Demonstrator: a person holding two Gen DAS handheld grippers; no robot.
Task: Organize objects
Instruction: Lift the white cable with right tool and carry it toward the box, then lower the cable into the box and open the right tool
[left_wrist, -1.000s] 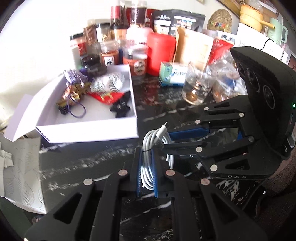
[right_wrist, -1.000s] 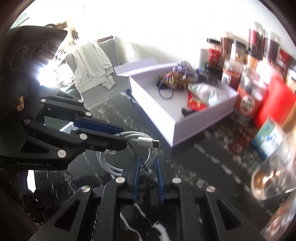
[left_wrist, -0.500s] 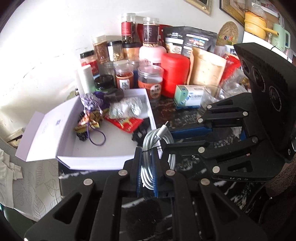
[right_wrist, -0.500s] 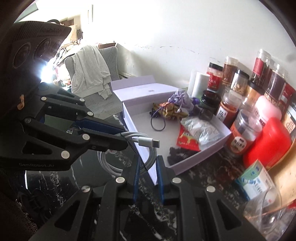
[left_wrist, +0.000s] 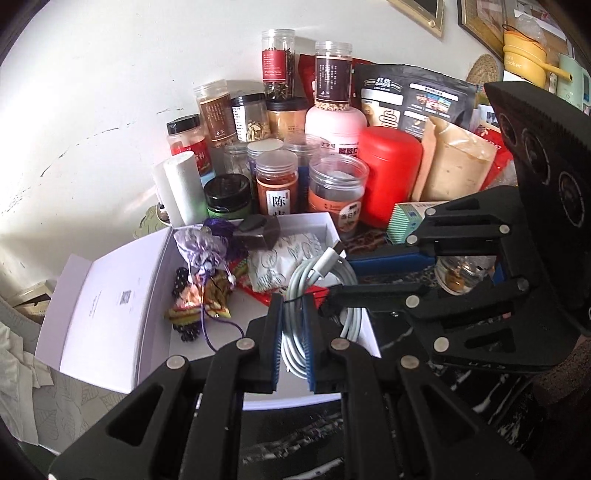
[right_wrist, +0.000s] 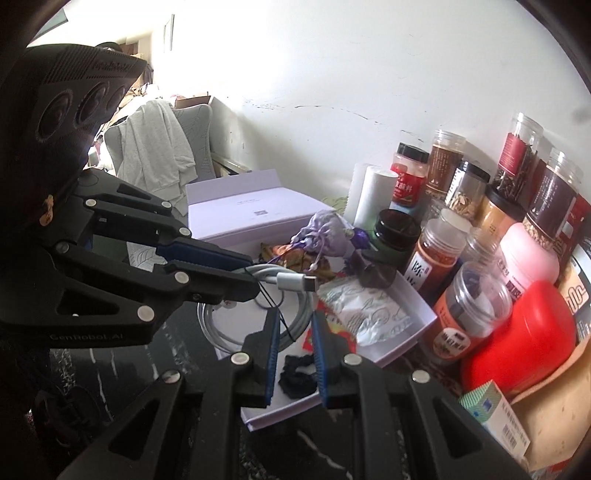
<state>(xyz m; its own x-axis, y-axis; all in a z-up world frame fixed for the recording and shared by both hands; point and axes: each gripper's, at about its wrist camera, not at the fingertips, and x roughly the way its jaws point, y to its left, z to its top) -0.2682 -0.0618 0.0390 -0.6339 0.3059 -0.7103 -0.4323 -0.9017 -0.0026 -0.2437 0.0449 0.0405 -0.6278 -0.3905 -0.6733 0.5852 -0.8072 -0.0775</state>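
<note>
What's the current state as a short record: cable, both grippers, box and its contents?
held item: coiled white USB-C cable, apparently raised over the box
left gripper: shut on the coil
right gripper: fingers straddle the coil's loop; contact unclear
target: open white cardboard box, lid folded back
box contents: purple drawstring pouch, patterned white packet, black scrunchie, other wrappers
behind box: red plastic canister among spice jars
status: cable not yet released

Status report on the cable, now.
Left gripper shut on coiled white cable; right gripper shut on the same coil. Cable held above open white box. Snack packet and pouches crowd the box.
</note>
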